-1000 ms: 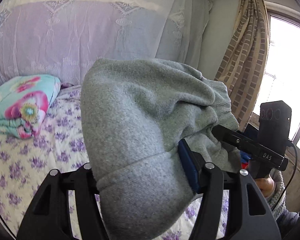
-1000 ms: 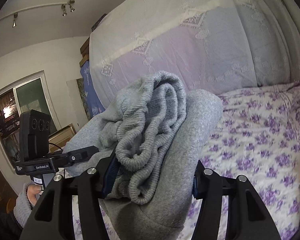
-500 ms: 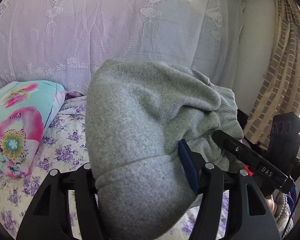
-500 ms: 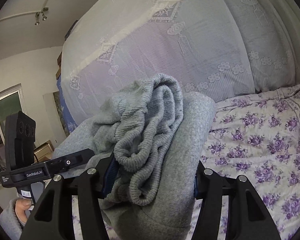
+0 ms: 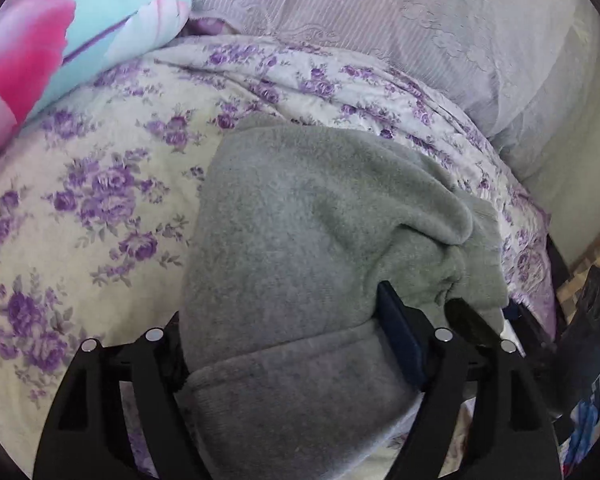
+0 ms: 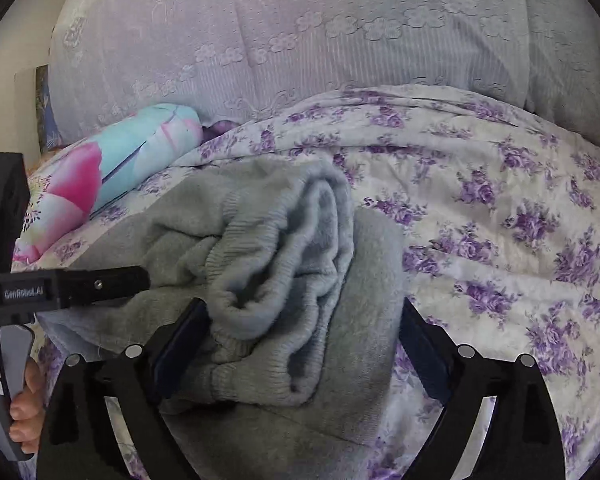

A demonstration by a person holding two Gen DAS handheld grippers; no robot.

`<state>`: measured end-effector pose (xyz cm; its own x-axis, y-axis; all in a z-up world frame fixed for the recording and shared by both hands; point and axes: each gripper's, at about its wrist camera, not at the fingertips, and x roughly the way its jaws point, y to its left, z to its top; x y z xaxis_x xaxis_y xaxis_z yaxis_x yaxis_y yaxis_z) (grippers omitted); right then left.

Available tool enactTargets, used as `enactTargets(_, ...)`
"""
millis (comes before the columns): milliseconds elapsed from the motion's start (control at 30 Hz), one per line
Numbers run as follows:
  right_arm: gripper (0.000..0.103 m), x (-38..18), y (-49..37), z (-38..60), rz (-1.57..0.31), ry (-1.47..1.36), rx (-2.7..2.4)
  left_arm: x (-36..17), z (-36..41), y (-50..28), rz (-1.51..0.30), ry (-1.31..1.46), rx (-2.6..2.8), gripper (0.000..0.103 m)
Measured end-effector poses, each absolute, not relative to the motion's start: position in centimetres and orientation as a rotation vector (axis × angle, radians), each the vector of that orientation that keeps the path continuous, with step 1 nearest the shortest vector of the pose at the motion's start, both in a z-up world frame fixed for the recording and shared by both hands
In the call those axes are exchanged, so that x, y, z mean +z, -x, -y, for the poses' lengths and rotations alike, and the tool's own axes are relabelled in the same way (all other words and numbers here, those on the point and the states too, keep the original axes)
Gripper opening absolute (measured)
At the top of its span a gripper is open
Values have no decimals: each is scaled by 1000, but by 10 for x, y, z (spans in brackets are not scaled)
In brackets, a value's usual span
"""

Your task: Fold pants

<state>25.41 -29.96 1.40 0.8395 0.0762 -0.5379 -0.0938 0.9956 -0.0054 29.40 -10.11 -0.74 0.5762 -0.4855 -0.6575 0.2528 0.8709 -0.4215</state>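
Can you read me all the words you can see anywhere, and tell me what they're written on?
"GenRobot.AI": pale letters on the black body of the left gripper, seen at the left edge of the right wrist view; a bit blurred.
Nothing readable on the other gripper's dark body at the right edge of the left wrist view.
No words on the gray pants, the flowered bedspread or the pink and turquoise pillow.

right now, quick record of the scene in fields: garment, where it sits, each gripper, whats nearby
garment: grey pants, folded bundle
surface: floral bedspread
left gripper: jaws opening, bundle between them
right gripper: jaws opening, ribbed waistband end between them
nearby: turquoise and pink pillow on the bed beyond the bundle; lavender lace cover behind
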Motion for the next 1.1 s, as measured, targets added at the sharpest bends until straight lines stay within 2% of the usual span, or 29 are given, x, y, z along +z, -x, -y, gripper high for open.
enactTargets(167, 92, 43, -212, 309, -379, -26, 1, 15, 88, -272, -770, 248, -394, 75)
enactTargets(267, 80, 62, -195, 314, -302, -204, 141, 38, 92, -251, -684, 153, -346, 76)
enactTargets(300, 69, 68, -203, 311, -333, -237, 197, 42, 99, -248, -683, 123, -360, 76)
enactTargets(333, 51, 64, -210, 304, -377, -257, 243, 42, 108, -246, -689, 96, -374, 76)
enactTargets(433, 27, 36, -236, 287, -539, -210, 228, 31, 133, -248, -702, -54, -318, 77)
enactTargets(500, 0, 16, -248, 299, -631, -242, 163, 15, 149, -254, -725, -164, -291, 82)
enactTargets(567, 0, 8, -248, 315, -642, -317, 187, 10, 148, -259, -740, -156, -293, 87)
enactTargets(700, 0, 7, -244, 302, -641, -246, 156, 3, 129, -271, -796, -46, -338, 95)
enactTargets(800, 0, 11, -237, 299, -604, -239, 155, 5, 129, -266, -762, -50, -331, 95)
enactTargets(900, 7, 30, -218, 286, -482, -149, 123, 14, 130, -256, -691, -70, -296, 95)
enactTargets(967, 38, 41, -209, 278, -393, -82, 91, 21, 125, -253, -640, -57, -256, 95)
enactTargets(1000, 68, 44, -208, 276, -369, -61, 60, 23, 123, -254, -626, -48, -239, 95)
enactTargets(1033, 74, 43, -209, 277, -371, -47, 35, 22, 122, -257, -625, -39, -227, 95)
enactTargets(1100, 74, 29, -226, 283, -479, -54, 2, 12, 122, -267, -680, -40, -226, 95)
